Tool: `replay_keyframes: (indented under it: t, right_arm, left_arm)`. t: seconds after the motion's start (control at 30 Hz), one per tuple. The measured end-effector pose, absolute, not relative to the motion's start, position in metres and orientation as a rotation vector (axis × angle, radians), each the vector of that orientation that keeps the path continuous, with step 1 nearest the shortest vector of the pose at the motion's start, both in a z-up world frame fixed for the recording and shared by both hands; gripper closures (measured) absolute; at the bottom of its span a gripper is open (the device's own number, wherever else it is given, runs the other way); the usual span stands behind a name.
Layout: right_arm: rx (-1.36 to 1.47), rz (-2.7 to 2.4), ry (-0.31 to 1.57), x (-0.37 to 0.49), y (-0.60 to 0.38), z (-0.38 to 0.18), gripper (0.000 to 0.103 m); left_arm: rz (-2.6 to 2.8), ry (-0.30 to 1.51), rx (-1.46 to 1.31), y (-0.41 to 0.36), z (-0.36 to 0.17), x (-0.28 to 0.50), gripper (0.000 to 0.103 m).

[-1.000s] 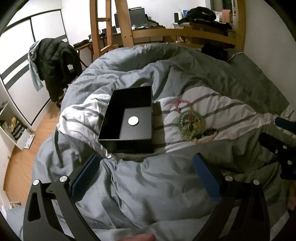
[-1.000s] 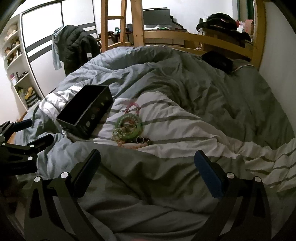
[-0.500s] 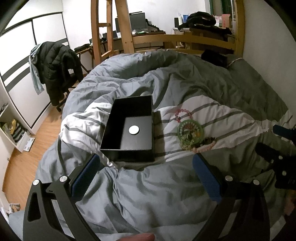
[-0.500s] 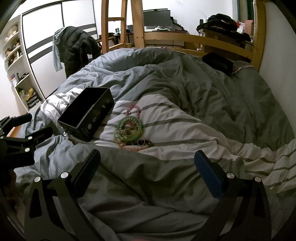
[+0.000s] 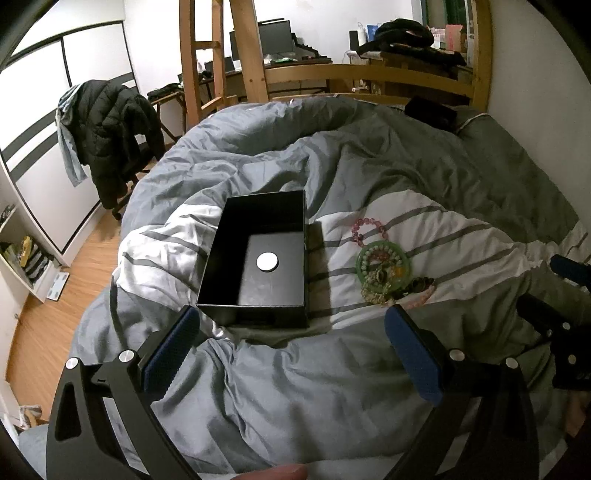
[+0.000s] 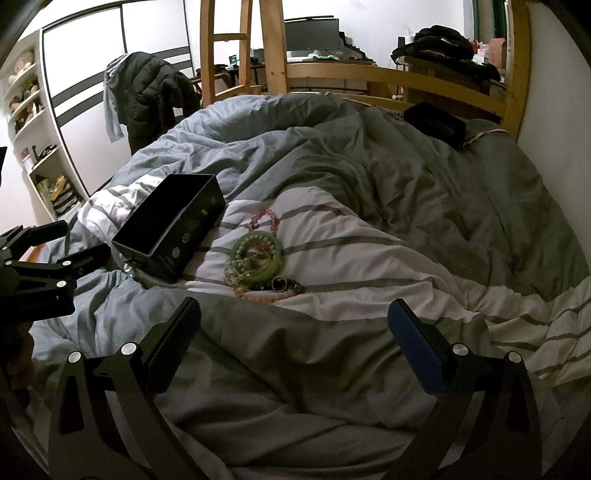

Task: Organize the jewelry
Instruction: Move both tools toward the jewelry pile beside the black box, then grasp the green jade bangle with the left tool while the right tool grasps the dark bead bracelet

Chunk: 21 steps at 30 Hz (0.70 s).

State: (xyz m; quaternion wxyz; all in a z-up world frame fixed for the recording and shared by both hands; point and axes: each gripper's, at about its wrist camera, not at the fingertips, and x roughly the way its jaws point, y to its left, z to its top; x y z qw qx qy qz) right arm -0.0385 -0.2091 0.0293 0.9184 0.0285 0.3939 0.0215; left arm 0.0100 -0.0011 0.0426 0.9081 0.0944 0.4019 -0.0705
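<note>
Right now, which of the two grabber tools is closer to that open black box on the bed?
Left. The left gripper sits just short of the black box, fingers open toward its near wall. The right gripper hangs farther right, beyond the jewelry pile.

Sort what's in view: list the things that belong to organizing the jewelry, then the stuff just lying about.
Job: black box, green bangle, pink bead bracelet, bracelet pile.
Lying about: jacket on chair, monitor, dark case by the headboard.
</note>
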Motion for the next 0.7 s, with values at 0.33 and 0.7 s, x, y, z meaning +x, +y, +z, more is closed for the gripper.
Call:
replay_keyframes:
  t: [0.33, 0.7]
  right_arm:
    - [0.055, 0.043, 0.817, -0.037, -0.209, 0.029, 0.003]
    - [0.075, 0.042, 0.868, -0.022, -0.217, 0.010, 0.003]
  left_arm:
    - [-0.150, 0.832, 0.200, -0.002, 0.042, 0.011, 0.004]
    - [-0.205, 0.837, 0.199, -0.022, 0.041, 0.037, 0.004]
